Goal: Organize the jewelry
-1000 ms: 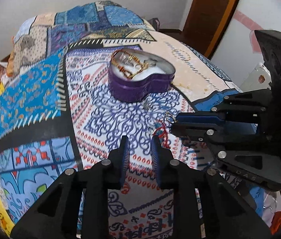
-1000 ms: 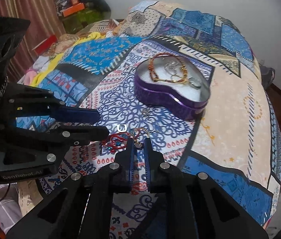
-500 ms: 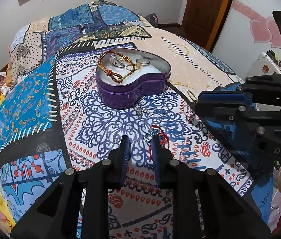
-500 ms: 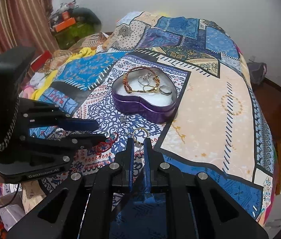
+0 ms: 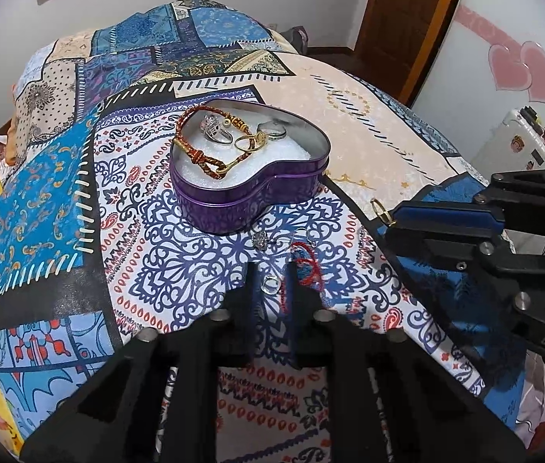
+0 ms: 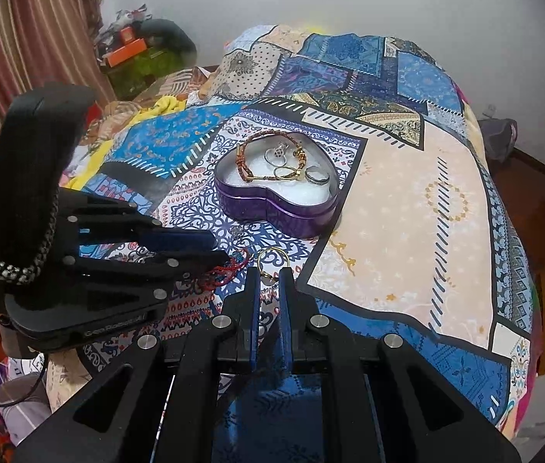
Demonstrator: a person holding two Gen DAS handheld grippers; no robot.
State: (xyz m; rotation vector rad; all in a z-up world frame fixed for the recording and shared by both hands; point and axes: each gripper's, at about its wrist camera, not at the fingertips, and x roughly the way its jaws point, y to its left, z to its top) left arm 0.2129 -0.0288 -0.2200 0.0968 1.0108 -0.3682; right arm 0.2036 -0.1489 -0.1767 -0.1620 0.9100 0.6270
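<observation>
Purple tin [image 5: 249, 196]: three rings, one bracelet; right tool [image 6: 269, 274] pinching gold ring [image 6: 271, 257]; left tool [image 5: 270, 270] spread.

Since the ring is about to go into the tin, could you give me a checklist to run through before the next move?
1. Right gripper shut on gold ring: ok, pinched at the fingertips.
2. Grip firm enough for the carry: cannot tell.
3. Tin open: ok, no lid on it.
4. Room inside: ok, bare white padding shows at the near side.
5. Way to the tin: ok, nothing stands between.
6. Left gripper out of the way: ok, off to the left, open around a silver ring.
</observation>
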